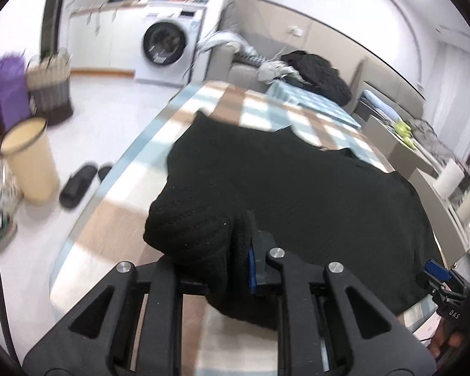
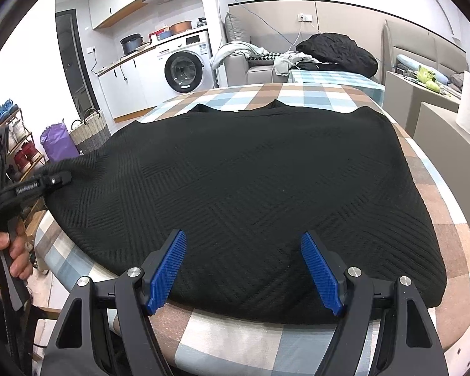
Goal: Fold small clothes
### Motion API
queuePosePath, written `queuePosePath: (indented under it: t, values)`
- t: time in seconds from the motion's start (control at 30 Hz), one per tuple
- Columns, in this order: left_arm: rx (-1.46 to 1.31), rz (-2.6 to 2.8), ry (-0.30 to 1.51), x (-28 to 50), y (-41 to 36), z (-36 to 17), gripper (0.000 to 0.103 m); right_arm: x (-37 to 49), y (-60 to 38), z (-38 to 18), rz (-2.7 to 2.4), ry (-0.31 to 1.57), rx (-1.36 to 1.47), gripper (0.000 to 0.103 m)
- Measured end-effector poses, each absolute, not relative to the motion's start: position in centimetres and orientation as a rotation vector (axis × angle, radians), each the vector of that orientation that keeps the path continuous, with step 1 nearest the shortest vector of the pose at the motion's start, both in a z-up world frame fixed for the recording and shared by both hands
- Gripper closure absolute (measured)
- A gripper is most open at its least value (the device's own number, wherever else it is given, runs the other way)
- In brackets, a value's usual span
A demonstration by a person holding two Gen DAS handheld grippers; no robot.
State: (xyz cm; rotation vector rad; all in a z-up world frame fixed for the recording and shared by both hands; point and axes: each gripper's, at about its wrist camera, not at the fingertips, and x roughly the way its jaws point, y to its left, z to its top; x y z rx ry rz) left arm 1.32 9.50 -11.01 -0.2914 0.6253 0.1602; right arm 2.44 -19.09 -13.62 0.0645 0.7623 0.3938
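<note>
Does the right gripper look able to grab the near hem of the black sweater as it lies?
Probably yes: the right gripper is open just above the black sweater, nothing between.

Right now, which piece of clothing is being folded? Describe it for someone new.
On the checked tablecloth lies a black knit garment, spread wide. The left gripper pinches its left edge. Unlike the crumpled black jacket on the sofa behind, it has a woven diagonal pattern.

A matt black knit with a ribbed, woven-looking texture is seen on the sweater (image 2: 250,181). The table (image 2: 448,241) is covered in smooth checked cloth. Ridged blue pads (image 2: 167,271), matt black plastic and shiny metal pins are seen on the right claw (image 2: 244,269).
</note>
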Motion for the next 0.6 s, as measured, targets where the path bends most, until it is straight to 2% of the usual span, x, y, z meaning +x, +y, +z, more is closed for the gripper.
queuePosePath:
  t: [0.2, 0.33, 0.4, 0.53, 0.6]
  values:
    - [-0.067, -0.046, 0.557, 5.4, -0.3, -7.6, 0.09, 2.9, -20.6, -13.5, 0.366, 0.765, 0.097, 0.025]
    - [0.052, -0.228, 0.591, 6.7, -7.4, -8.5, 0.09, 3.3, -22.1, -13.3, 0.325, 0.76, 0.124, 0.025]
    - [0.101, -0.307, 0.67, 7.0, -10.2, -10.1, 0.088, 3.4, -22.9, -13.3, 0.305, 0.759, 0.139, 0.025]
    - [0.103, -0.394, 0.797, 6.8, -11.8, -12.9, 0.075, 3.6, -24.1, -13.3, 0.277, 0.769, 0.165, 0.025]
    - [0.065, -0.42, 0.809, 6.1, -11.3, -13.1, 0.063, 3.5, -24.4, -13.3, 0.276, 0.77, 0.171, 0.025]
